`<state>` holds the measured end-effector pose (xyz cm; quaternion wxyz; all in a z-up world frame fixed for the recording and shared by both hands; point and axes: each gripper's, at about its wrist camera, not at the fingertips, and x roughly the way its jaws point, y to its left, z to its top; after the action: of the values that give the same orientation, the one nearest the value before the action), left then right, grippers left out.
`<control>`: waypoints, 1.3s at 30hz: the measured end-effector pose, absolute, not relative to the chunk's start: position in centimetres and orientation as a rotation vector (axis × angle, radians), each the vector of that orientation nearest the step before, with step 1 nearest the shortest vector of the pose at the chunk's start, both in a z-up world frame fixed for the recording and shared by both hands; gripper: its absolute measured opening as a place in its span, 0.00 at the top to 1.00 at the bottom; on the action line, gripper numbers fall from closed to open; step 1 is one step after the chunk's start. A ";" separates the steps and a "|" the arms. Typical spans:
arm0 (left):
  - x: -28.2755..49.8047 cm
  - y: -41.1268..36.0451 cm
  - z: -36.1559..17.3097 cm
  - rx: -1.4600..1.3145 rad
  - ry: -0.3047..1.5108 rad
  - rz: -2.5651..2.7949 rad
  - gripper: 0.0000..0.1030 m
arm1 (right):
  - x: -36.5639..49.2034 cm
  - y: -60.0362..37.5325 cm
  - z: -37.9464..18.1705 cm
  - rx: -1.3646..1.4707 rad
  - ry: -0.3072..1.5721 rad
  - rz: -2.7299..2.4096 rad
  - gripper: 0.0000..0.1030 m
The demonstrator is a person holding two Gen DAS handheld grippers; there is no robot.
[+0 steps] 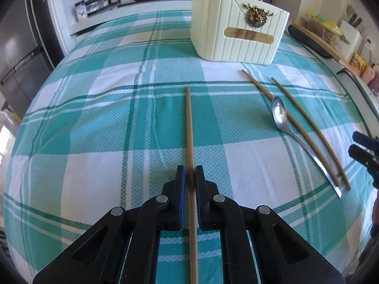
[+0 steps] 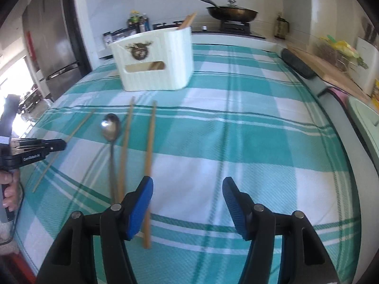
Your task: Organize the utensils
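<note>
Left wrist view. A kitchen counter runs behind a table covered by a teal-and-white checked cloth (image 1: 106,123). My left gripper (image 1: 189,177) has its jaws nearly closed on a single chopstick (image 1: 189,127); I cannot tell whether the pads actually touch it. Its long axis runs straight ahead between my fingers, far tip pointing toward the cream utensil holder (image 1: 239,30), which stands ahead and to the right of my fingertips. Well to the right lie a pair of chopsticks (image 1: 308,127) with a metal spoon (image 1: 280,116) between them, bowl end away from me, all angled up and to the left. Open cloth lies left of my fingers and ahead up to the holder.

Right wrist view. Stove, wok (image 2: 232,11) and shelves sit beyond the same cloth. My right gripper (image 2: 187,187) is spread wide, holding nothing. The nearer chopstick of the pair passes just beside and under my left finger (image 2: 142,203), long axis pointing away toward the holder. The spoon lies further left. Bare cloth fills the gap between my fingers and everything to the right, up to the table edge (image 2: 331,127).
</note>
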<state>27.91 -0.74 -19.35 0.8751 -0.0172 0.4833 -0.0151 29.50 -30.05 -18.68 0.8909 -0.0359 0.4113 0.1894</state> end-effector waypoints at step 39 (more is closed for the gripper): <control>26.5 5.6 -20.8 -0.039 0.994 0.060 0.01 | 29.4 -32.7 -21.5 -0.076 0.909 0.171 0.40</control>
<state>26.51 5.62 -20.80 0.8785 -0.0189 0.4765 0.0289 29.42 -32.67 -21.53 0.8941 -0.0364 0.4386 0.0826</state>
